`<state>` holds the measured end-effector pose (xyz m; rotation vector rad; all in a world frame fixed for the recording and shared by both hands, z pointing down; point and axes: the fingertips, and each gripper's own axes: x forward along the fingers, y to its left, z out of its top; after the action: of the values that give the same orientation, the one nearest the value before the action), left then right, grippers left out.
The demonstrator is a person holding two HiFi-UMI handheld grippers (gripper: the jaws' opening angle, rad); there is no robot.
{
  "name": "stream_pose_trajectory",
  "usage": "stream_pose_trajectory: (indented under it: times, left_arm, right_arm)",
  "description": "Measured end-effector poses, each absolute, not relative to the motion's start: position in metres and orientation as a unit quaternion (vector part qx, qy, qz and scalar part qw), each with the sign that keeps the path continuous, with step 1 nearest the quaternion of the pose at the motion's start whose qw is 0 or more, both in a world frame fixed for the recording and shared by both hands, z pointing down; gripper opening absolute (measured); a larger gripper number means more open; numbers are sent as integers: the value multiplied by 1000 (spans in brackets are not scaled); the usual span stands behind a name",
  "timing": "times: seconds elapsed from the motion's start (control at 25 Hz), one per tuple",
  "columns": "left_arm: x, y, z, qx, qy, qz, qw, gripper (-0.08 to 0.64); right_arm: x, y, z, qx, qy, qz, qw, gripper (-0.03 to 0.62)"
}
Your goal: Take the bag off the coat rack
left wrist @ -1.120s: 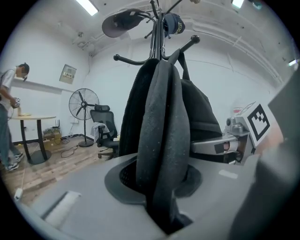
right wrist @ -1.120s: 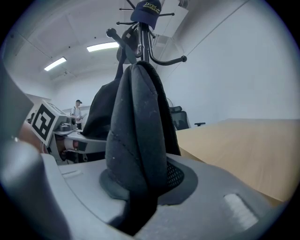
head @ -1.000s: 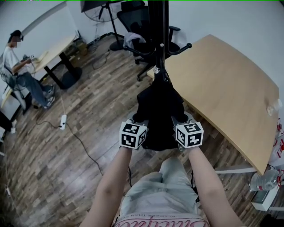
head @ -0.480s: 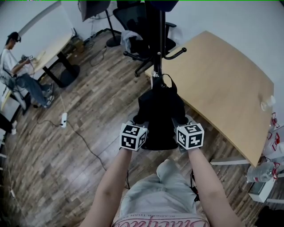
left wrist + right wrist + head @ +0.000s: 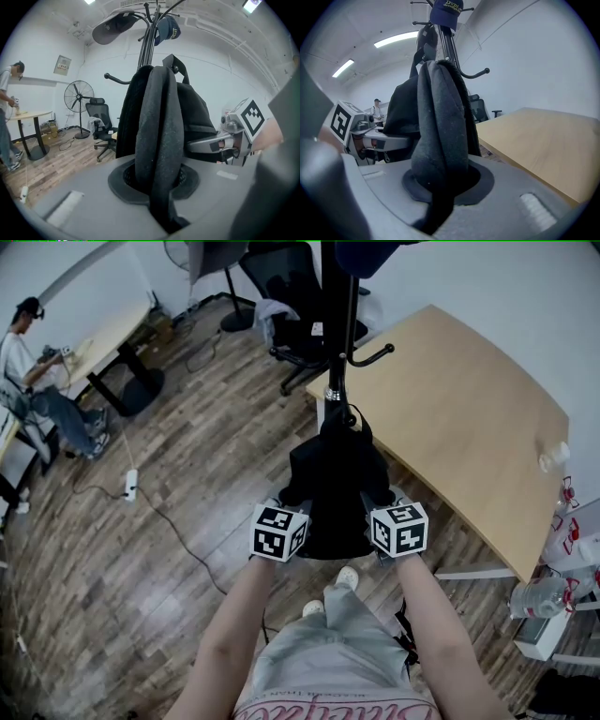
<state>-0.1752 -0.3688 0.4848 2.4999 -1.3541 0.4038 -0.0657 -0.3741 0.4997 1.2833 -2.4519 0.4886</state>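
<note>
A black backpack (image 5: pixel 337 486) hangs in front of the black coat rack pole (image 5: pixel 339 329), its top handle (image 5: pixel 351 414) close against the pole; whether it still sits on a hook I cannot tell. My left gripper (image 5: pixel 292 505) is shut on the bag's left shoulder strap (image 5: pixel 157 136). The right shoulder strap (image 5: pixel 438 126) is pinched the same way by my right gripper (image 5: pixel 379 507). Each strap fills the gap between its jaws. The left gripper view also catches the right gripper (image 5: pixel 220 143) across the bag.
A light wooden table (image 5: pixel 469 418) stands right of the rack, a black office chair (image 5: pixel 300 306) behind it. Caps (image 5: pixel 112 29) hang on the rack's upper hooks. A cable and power strip (image 5: pixel 130 486) lie on the wood floor. A person (image 5: pixel 37 381) sits at a far-left table.
Both grippers keep their hold on the straps. The bag's top handle now stands out beside the pole, and the head view has shifted slightly, so the rack's hooks sit a little differently.
</note>
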Motion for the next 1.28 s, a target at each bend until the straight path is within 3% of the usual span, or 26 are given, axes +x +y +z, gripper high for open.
stream_pose_trajectory:
  times: [0.56, 1.28]
  left_arm:
    - [-162, -342, 435, 894, -428, 107, 79, 61]
    - [-74, -345, 333, 926, -377, 33, 13, 63]
  right_arm:
    - [-52, -332, 458, 508, -837, 158, 124, 41]
    - [37, -318, 356, 570, -816, 77, 52, 40]
